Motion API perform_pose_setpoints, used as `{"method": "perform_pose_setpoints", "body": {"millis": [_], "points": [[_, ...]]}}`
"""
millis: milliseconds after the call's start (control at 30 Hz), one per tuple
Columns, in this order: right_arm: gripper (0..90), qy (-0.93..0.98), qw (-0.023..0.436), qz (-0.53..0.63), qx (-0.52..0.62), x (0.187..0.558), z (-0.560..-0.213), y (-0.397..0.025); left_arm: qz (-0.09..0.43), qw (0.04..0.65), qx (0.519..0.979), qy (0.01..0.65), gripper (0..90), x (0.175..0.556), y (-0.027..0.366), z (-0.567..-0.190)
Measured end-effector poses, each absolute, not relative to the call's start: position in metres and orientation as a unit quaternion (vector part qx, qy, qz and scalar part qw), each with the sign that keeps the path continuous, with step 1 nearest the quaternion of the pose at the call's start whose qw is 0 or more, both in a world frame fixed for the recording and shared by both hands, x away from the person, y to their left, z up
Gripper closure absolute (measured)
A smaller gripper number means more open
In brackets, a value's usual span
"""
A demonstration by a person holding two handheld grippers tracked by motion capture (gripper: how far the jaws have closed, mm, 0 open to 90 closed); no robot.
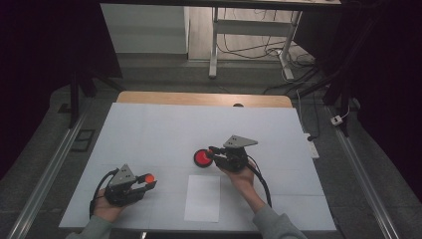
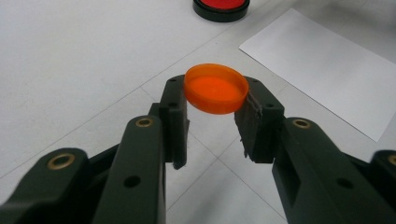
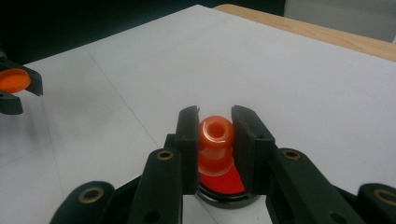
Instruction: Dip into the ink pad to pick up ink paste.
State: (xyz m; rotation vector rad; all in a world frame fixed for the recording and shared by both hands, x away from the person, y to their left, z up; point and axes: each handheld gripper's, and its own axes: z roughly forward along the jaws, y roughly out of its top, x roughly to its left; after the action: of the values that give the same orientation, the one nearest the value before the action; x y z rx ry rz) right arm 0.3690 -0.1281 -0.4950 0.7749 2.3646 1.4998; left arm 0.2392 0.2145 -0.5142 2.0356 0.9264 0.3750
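We see the left claw (image 2: 212,109) gripping the cap (image 2: 215,88), kept aside at lower left. The right claw (image 3: 215,135) clamps the stamp (image 3: 215,140) over the pad (image 1: 202,158), likely for inking.

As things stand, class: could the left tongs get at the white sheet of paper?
Probably not yet: the left tongs are shut on an orange plastic cap, though bare table lies between them and the white paper sheet.

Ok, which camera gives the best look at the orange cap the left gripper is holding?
The left gripper view: the orange cap sits close up, pinched by its rim between the black fingers. The high view shows it as a small dot, and the right gripper view catches it at the far left edge.
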Motion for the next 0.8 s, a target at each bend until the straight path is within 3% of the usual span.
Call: {"method": "perform_pose_setpoints", "body": {"millis": [800], "points": [[71.8, 0.830, 0.140, 0.473, 0.260, 0.384, -0.509, -0.110, 0.150, 0.421, 0.816, 0.367, 64.9, 0.239, 0.213, -0.515]]}}
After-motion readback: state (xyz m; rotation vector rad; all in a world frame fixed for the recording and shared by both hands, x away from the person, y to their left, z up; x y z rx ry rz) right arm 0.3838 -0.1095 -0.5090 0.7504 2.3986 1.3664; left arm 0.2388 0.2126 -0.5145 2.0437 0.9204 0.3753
